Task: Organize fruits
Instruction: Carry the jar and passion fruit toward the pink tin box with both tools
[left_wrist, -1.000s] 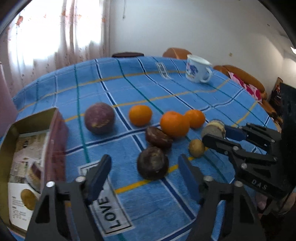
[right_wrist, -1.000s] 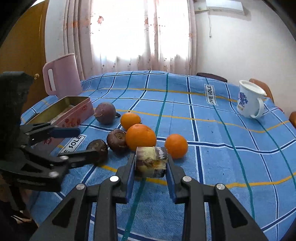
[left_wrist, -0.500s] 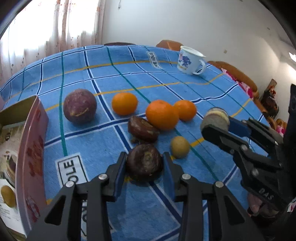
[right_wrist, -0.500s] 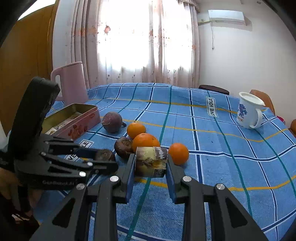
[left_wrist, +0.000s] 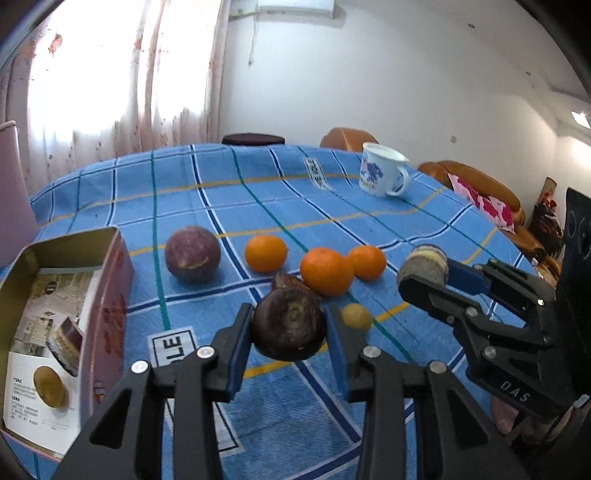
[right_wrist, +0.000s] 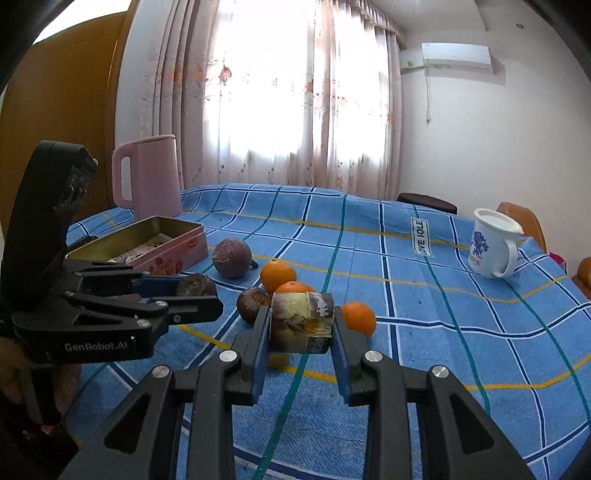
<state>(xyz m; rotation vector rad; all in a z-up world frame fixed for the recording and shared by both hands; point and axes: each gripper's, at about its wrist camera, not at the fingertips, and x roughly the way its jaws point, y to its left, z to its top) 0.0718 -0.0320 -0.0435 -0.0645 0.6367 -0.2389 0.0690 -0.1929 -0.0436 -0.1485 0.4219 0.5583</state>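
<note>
My left gripper (left_wrist: 289, 319) is shut on a dark brown round fruit (left_wrist: 288, 330) and holds it just above the blue checked cloth; the right wrist view shows that fruit (right_wrist: 195, 285) between its fingers. My right gripper (right_wrist: 301, 325) is shut on a short cut cylinder of fruit (right_wrist: 301, 321), also seen at the right of the left wrist view (left_wrist: 423, 264). On the cloth lie a purple round fruit (left_wrist: 192, 254), three oranges (left_wrist: 266, 254) (left_wrist: 325, 271) (left_wrist: 367, 262), a second dark fruit (left_wrist: 286, 282) and a small yellow-brown fruit (left_wrist: 355, 315).
An open pink tin (left_wrist: 74, 236) sits at the left, with a cut piece (left_wrist: 66, 345) and a small brown fruit (left_wrist: 48, 386) in it. A pink jug (right_wrist: 147, 177) stands behind the tin. A white mug (left_wrist: 382, 173) stands at the far right.
The left gripper went from open around the dark fruit to shut on it and raised it off the cloth. The right gripper kept its hold on the cut piece.
</note>
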